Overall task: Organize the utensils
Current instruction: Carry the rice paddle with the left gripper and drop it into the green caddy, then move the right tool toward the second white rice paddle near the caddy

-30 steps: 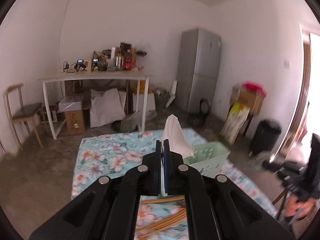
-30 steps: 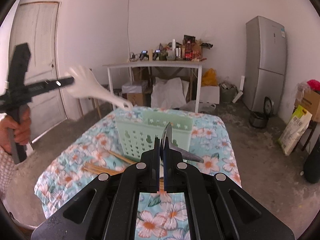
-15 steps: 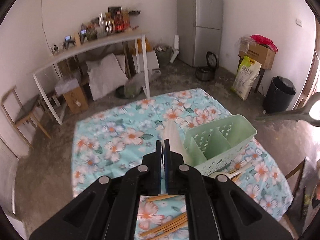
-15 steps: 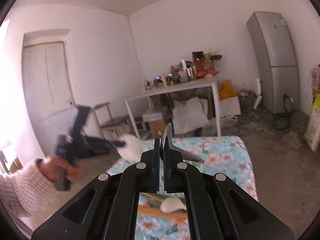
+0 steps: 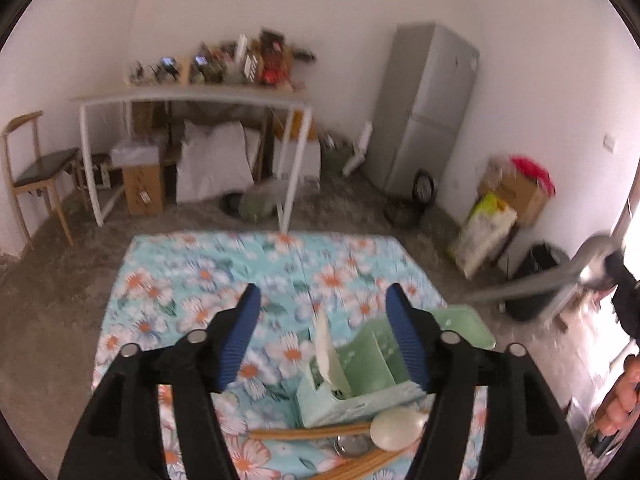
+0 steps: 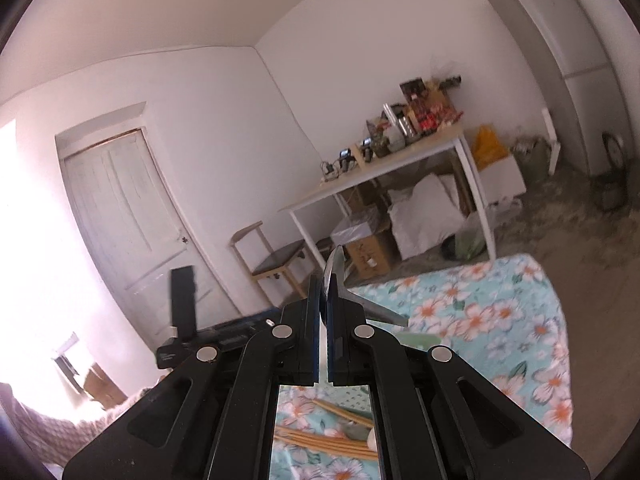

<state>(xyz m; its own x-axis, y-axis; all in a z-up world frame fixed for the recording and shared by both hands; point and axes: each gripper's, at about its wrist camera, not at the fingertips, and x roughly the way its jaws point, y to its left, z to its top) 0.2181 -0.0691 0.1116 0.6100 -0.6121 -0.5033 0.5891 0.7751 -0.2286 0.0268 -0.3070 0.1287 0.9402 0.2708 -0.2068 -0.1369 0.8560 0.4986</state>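
- Half a second ago the left gripper [image 5: 322,304] was pinched shut on the white plastic spoon [image 5: 329,354]; its blue-padded jaws now stand wide apart and hold nothing.
- That white plastic spoon stands upright in the left-hand compartment of the mint-green utensil caddy [image 5: 386,376], low in the frame between the two open fingers and apart from both.
- Just in front of the caddy, at the bottom centre of the left wrist view, lie a second white spoon [image 5: 398,426], wooden chopsticks [image 5: 310,433] and a small metal utensil head [image 5: 352,444] on the floral tablecloth [image 5: 192,280].
- Right gripper [image 6: 323,300] is closed tight on a metal spoon [image 6: 374,308] — the bowl sits edge-on between the pads and the handle juts out to the right of the fingers.
- From the left wrist view the same metal spoon [image 5: 560,276] shows blurred at the right edge of the frame, above and well apart from the caddy.
- Through the gap under the right gripper, more chopsticks [image 6: 320,438] lie on the cloth at the bottom centre.
- Person's right hand [image 5: 624,396] shows at the lower right edge of the left wrist view.
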